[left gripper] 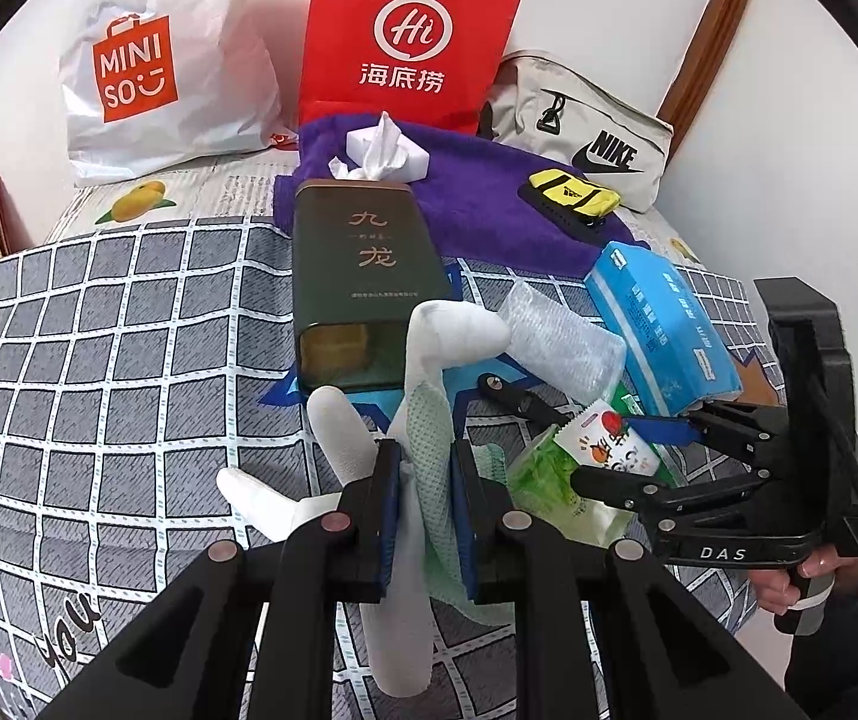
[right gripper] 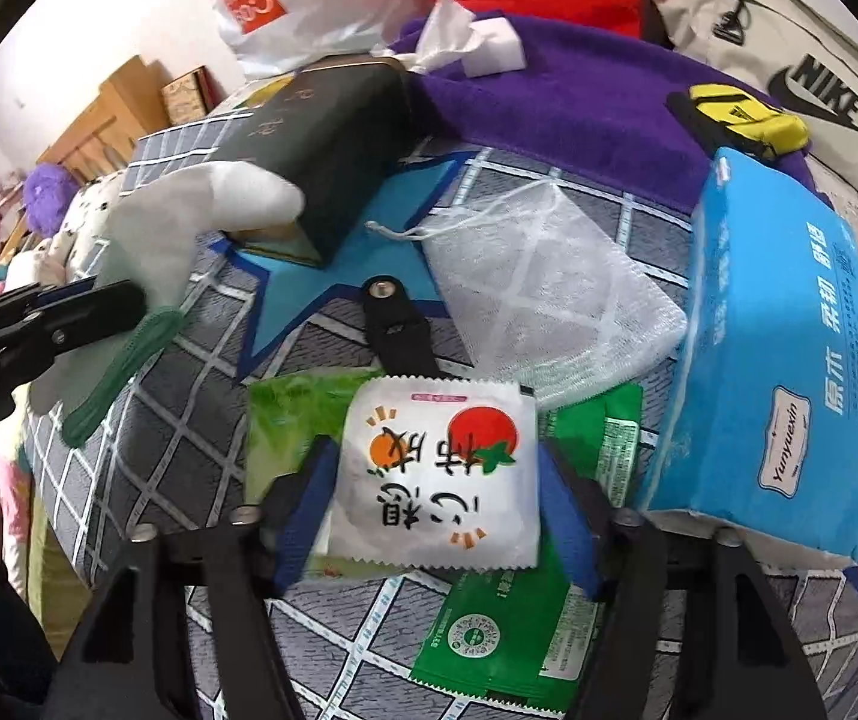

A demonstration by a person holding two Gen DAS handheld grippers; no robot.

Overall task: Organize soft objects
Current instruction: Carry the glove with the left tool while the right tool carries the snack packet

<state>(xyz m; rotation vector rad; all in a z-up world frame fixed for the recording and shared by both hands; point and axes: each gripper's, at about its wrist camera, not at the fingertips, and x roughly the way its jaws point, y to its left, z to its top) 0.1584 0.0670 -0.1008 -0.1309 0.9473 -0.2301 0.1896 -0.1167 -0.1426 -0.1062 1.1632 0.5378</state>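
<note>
My left gripper [left gripper: 426,510] is shut on a white work glove [left gripper: 429,420] with a green mesh palm and holds it above the checked bedspread; the glove also shows in the right wrist view [right gripper: 189,216]. My right gripper [right gripper: 435,498] closes on a white snack packet [right gripper: 435,468] printed with a tomato; both blue pads touch its sides. The packet lies on a green wet-wipe pack [right gripper: 513,630]. In the left wrist view the right gripper [left gripper: 627,450] holds the packet [left gripper: 609,447] at right.
A dark green tin [left gripper: 363,276], a bubble-wrap pouch [left gripper: 561,342] and a blue tissue pack [left gripper: 663,324] lie ahead. Behind are a purple towel [left gripper: 477,210], a white tissue box [left gripper: 387,153], a yellow pouch [left gripper: 573,195], MINISO [left gripper: 147,72], red [left gripper: 411,36] and Nike [left gripper: 585,132] bags.
</note>
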